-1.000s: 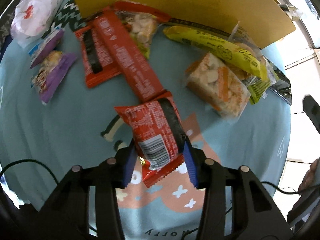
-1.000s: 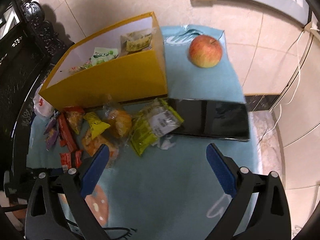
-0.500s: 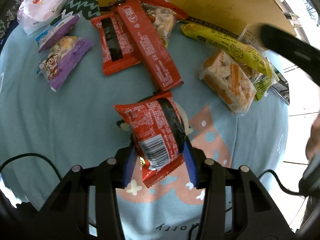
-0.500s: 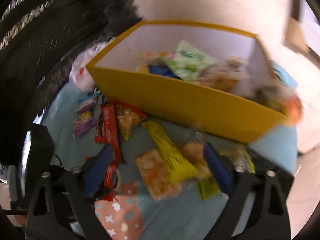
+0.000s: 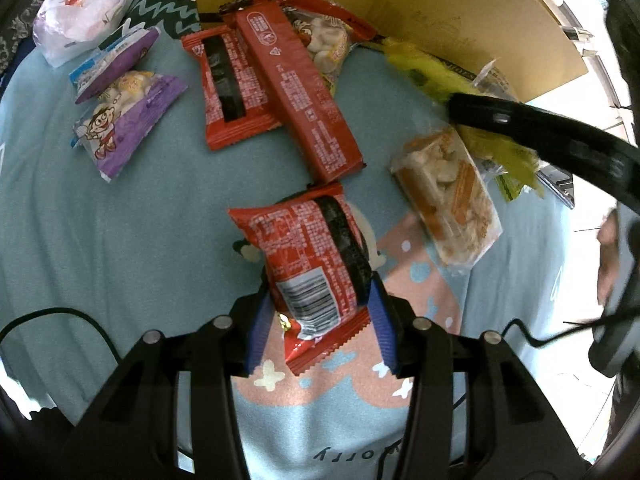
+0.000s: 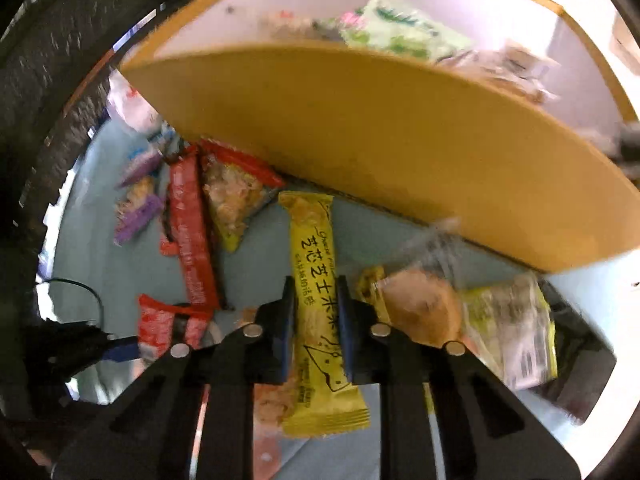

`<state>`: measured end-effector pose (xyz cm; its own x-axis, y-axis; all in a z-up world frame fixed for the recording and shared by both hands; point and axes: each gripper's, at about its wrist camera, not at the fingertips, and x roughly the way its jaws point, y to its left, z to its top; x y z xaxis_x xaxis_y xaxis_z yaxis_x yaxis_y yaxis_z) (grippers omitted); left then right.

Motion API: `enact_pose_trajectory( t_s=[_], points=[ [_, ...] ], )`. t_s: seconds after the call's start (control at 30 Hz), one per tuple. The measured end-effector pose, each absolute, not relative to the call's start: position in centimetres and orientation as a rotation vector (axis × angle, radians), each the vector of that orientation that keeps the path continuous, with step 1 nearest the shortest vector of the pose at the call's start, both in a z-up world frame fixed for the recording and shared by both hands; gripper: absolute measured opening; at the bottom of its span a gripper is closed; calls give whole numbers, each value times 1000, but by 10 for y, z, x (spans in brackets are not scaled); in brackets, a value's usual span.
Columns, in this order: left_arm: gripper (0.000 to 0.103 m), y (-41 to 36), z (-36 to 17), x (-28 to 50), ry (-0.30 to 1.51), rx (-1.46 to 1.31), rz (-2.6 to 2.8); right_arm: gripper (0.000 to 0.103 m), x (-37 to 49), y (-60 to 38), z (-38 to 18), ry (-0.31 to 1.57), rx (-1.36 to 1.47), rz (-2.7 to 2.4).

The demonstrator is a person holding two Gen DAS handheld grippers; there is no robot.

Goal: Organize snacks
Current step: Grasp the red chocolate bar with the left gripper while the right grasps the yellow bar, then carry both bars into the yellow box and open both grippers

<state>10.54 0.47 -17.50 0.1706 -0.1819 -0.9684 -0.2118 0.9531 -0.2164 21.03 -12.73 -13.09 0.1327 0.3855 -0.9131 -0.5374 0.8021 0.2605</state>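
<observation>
Left hand-held gripper [image 5: 318, 316] clamps red snack packet [image 5: 308, 264]; right hand-held gripper [image 6: 316, 320] seemingly pinches yellow snack bar [image 6: 320, 304], frame blurred.

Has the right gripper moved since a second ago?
Yes. The right gripper swung left from the tablet side toward the yellow box and now pinches the yellow snack bar.

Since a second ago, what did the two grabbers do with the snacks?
The right gripper swung from open and empty above the cloth over to the yellow box and shut its jaws on the yellow snack bar. The left gripper kept holding the red snack packet. The other snacks stayed put.
</observation>
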Motion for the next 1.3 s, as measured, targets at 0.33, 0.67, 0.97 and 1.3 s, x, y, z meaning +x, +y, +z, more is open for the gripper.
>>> enact_pose_trajectory(
  t_s=[0.33,0.67,0.97,1.3],
  points=[
    [45,12,-145,100,1335,-323,29,19,172,-189,-84,1196,35,658],
    [45,14,-81,103,1178,-299,-24,19,164,-210,-50,1125,126,668],
    [45,8,-33,137,1066,-288,-43,19,184,-209,-17,1019,184,676],
    [85,16,-17,259,1000,-326,52,39,263,-185,-15,915,215,512]
  ],
)
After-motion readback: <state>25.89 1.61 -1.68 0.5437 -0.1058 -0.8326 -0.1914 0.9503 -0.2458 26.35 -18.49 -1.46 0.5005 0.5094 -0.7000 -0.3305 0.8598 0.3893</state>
